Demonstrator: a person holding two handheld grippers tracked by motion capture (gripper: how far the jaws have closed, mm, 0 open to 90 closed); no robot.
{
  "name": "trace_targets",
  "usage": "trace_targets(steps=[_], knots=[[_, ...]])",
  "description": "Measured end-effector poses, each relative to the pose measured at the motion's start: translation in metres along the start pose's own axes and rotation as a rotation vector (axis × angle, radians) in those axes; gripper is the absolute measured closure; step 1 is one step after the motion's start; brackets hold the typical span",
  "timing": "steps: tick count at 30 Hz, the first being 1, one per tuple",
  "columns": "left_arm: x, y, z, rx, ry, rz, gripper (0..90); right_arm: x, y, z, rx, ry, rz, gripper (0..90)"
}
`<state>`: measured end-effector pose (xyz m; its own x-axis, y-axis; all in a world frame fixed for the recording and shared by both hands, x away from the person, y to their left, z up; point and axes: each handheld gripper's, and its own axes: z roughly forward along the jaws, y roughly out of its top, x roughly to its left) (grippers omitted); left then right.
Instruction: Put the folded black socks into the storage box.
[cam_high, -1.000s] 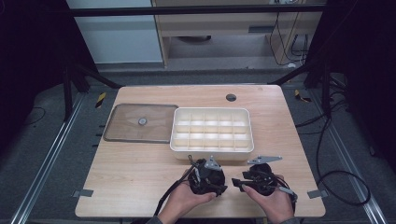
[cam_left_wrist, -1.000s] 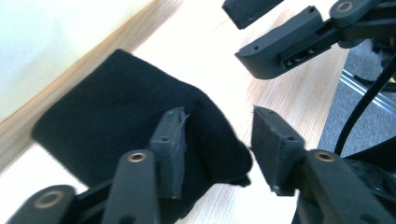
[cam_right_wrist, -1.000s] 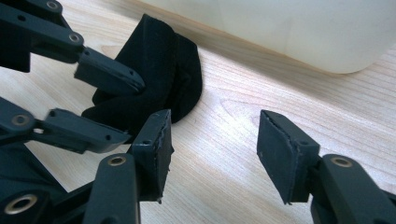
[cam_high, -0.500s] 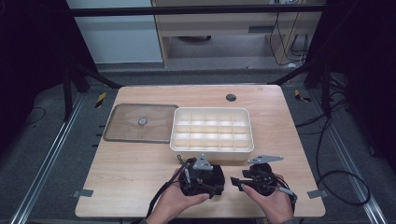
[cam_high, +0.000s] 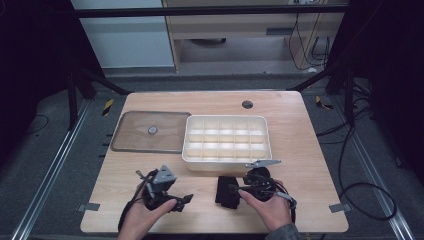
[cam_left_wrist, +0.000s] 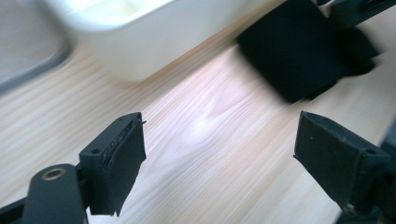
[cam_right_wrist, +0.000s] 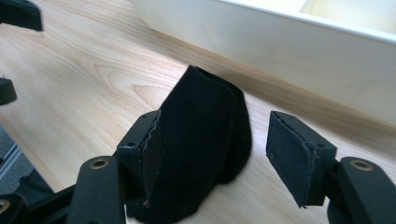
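Both tongs open, cloth (cam_right_wrist: 201, 140) unclamped

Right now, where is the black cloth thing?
In the high view the black cloth lies on the table near the front edge, just in front of the white divided tray, between the right gripper's open jaws.

This looks like a lab or a test cell for recording work, not a home. A plain wooden desk (cam_high: 300, 135) with a cable hole (cam_high: 247, 104) stands on grey carpet (cam_high: 45, 160) inside a frame of black metal struts (cam_high: 210, 10), with rails (cam_high: 55, 170) running along the floor at both sides. Loose black cables (cam_high: 350, 165) trail over the carpet, yellow-and-black tape (cam_high: 107, 106) marks the floor, and grey tape tabs (cam_high: 338, 207) sit at the desk's front corners. Bare cabinets (cam_high: 235, 30) line the back wall.
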<state>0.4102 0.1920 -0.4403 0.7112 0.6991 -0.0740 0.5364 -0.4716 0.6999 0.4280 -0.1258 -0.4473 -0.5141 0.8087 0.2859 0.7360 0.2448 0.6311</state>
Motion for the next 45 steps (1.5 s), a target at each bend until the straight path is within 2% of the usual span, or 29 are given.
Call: trace_targets(steps=[4,6,7,9,12,14,22,28,30,36,41,45], knots=[[0.020,-0.024,-0.005,0.013,0.061,-0.025,15.7,0.004,0.004,0.014,0.028,-0.004,0.011,36.3],[0.031,-0.037,-0.006,0.000,0.073,-0.061,15.7,0.006,0.004,0.021,0.045,-0.007,0.006,36.2],[0.036,-0.043,-0.007,-0.023,0.076,-0.093,16.0,0.008,0.003,0.024,0.058,-0.011,0.010,35.6],[0.043,-0.049,-0.008,-0.033,0.076,-0.117,16.8,0.009,0.003,0.030,0.074,-0.025,0.005,35.4],[0.049,-0.052,-0.012,-0.034,0.105,-0.118,17.2,0.012,0.001,0.036,0.095,-0.027,0.012,35.0],[0.052,-0.055,-0.013,-0.036,0.110,-0.125,17.3,0.014,-0.001,0.040,0.107,-0.035,0.016,34.0],[0.055,-0.059,-0.010,-0.023,0.109,-0.142,18.1,0.023,-0.003,0.050,0.136,-0.072,-0.025,34.6],[0.057,-0.062,-0.012,-0.029,0.109,-0.164,18.6,0.025,-0.003,0.050,0.150,-0.073,-0.055,44.7],[0.058,-0.062,-0.011,-0.027,0.110,-0.159,18.8,0.027,-0.003,0.051,0.155,-0.063,-0.069,48.7],[0.060,-0.063,-0.009,-0.018,0.108,-0.162,19.2,0.024,-0.003,0.051,0.160,-0.019,-0.061,59.8],[0.062,-0.066,-0.011,-0.021,0.119,-0.169,19.1,0.020,-0.003,0.049,0.144,0.012,-0.060,64.6],[0.067,-0.068,-0.013,-0.020,0.138,-0.173,18.8,0.018,-0.003,0.040,0.115,0.021,-0.058,65.5]])
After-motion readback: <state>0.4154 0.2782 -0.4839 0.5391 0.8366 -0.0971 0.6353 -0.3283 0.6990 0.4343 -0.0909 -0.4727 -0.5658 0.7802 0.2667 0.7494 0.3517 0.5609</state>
